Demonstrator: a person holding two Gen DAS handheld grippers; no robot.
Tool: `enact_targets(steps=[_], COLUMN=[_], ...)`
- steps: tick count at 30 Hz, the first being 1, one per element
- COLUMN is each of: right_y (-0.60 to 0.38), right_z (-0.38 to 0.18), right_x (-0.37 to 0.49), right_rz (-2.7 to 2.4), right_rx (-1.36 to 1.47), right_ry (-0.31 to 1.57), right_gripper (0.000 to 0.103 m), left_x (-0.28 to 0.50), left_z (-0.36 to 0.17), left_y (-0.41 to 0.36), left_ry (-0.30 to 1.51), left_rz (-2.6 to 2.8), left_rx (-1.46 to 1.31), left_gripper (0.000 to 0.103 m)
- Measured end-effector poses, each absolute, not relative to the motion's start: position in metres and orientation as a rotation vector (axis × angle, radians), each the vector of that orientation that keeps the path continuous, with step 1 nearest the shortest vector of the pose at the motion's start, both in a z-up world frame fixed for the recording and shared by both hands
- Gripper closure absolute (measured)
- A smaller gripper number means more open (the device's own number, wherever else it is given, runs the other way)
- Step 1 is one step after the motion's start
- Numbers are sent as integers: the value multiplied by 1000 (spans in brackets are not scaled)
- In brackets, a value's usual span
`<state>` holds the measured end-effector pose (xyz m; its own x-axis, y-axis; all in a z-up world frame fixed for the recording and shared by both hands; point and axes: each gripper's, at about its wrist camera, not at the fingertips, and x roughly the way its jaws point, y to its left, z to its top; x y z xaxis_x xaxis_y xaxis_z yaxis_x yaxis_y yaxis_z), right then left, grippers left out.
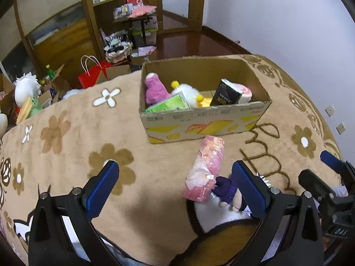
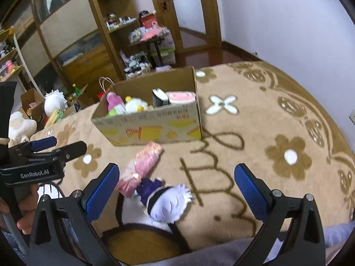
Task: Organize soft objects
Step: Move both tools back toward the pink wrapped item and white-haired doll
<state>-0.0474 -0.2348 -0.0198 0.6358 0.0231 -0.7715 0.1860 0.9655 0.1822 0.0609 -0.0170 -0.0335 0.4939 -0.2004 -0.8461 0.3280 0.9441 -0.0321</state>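
A cardboard box [image 1: 199, 122] stands on the tan flowered blanket [image 1: 77, 133] and holds a pink plush [image 1: 154, 88], a white and yellow plush [image 1: 188, 93], a green pack, a black carton [image 1: 226, 95] and a pink roll. In front of it lie a pink wrapped bundle [image 1: 205, 170] and a small doll in purple [image 1: 228, 190]. The doll's white-haired head [image 2: 168, 204] shows in the right wrist view, next to the bundle [image 2: 142, 166]. My left gripper [image 1: 175, 190] is open and empty, the doll by its right finger. My right gripper [image 2: 177, 190] is open and empty above the doll.
Wooden shelves and a cabinet [image 1: 66, 33] stand behind the bed. A red paper bag [image 1: 93, 73], open boxes and white plush toys [image 1: 24, 88] sit on the floor at left. The box also shows in the right wrist view [image 2: 150, 128]. A doorway [image 1: 175, 2] is at the back.
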Motion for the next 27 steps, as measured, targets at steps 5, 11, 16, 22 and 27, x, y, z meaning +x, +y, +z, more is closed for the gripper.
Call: enact_targets(steps=[5, 11, 16, 22, 27], right_y=[-238, -237, -235, -231, -230], right_z=[-35, -51, -65, -83, -98], right_x=[-45, -41, -35, -28, -21], right_rz=[-93, -98, -80, -59, -49], right_rx=[307, 328, 351, 359, 377], right_ry=[940, 995, 1050, 1121, 1176], right_gripper=[0, 0, 0, 4, 5], left_x=[66, 73, 78, 89, 100], left_z=[-46, -66, -76, -91, -104], left_y=[-22, -30, -39, -49, -48], left_ry=[1059, 1141, 1173, 1228, 1293], left_rz=[-339, -345, -365, -390, -402], left_rx=[142, 156, 170, 158, 107], left_gripper=[2, 2, 2, 2, 2])
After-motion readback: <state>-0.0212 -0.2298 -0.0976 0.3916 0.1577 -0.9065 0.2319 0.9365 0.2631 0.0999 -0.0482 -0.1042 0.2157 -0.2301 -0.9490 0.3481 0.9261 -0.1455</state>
